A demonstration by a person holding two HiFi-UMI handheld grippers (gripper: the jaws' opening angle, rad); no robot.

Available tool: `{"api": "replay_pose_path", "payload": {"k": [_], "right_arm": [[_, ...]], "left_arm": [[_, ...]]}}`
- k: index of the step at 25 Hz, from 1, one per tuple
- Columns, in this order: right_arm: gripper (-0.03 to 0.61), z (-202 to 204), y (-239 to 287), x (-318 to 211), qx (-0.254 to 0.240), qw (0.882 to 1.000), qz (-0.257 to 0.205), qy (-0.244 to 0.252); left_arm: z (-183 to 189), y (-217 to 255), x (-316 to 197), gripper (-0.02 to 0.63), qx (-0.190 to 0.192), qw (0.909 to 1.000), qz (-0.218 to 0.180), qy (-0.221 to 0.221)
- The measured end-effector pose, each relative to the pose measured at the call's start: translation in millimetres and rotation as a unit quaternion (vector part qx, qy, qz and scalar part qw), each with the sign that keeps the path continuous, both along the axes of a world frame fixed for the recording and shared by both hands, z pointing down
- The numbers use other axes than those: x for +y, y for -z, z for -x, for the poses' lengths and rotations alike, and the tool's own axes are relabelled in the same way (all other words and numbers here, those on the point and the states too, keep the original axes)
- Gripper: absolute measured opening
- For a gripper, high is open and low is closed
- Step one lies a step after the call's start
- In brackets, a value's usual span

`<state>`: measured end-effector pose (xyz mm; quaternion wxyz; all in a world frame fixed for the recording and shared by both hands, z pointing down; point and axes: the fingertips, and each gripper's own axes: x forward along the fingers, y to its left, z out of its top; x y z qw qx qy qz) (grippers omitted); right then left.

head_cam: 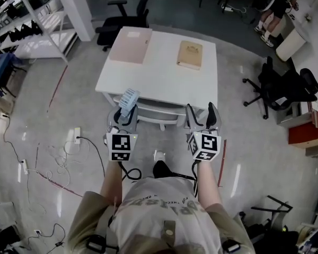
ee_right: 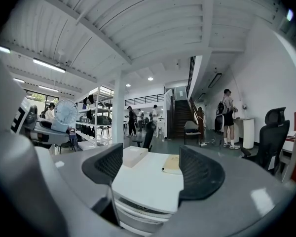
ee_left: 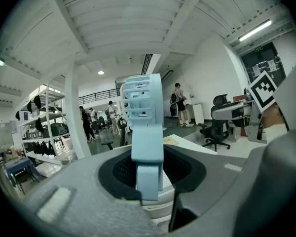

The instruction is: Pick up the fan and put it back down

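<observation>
Holding pale-blue plastic fan (ee_left: 147, 117) upright by its stem in clenched left claw (ee_left: 149, 176), short of white rectangular bench (head_cam: 164, 78), likely for set-down; right claw (ee_right: 153, 169) released, empty.

— How many things are you counting here?

— I'm counting one pale blue fan (head_cam: 129, 98) and two grippers, the left gripper (head_cam: 125, 116) and the right gripper (head_cam: 202, 116).

— And in the upper middle of the frame?

— One white tabletop (head_cam: 159, 78) is carrying two flat things: one pink box (head_cam: 130, 45) and one tan booklet (head_cam: 190, 54).
</observation>
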<state>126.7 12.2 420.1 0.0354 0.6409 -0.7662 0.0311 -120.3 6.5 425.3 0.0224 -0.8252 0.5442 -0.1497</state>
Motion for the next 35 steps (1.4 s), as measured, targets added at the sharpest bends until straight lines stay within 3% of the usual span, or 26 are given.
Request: {"api": "replay_pose_path", "payload": {"k": [11,20,35], "right_arm": [[0.333,-33,11,-71,-0.004,1.000,-0.009,0.010],[0.333,-60,-2,-105,-0.013,1.000,0.011,0.018],[0.333,-59,-23,-138,-0.029,0.999,0.032,0.013]], "left_arm": [[-29,9,-66,0.129,-0.004,0.9999,-0.004,0.013],[-56,5,-96,0.129,-0.006,0.9998,0.005,0.015],[-51,-13,-128,0.130,-0.019,0.9994,0.026,0.013]]}}
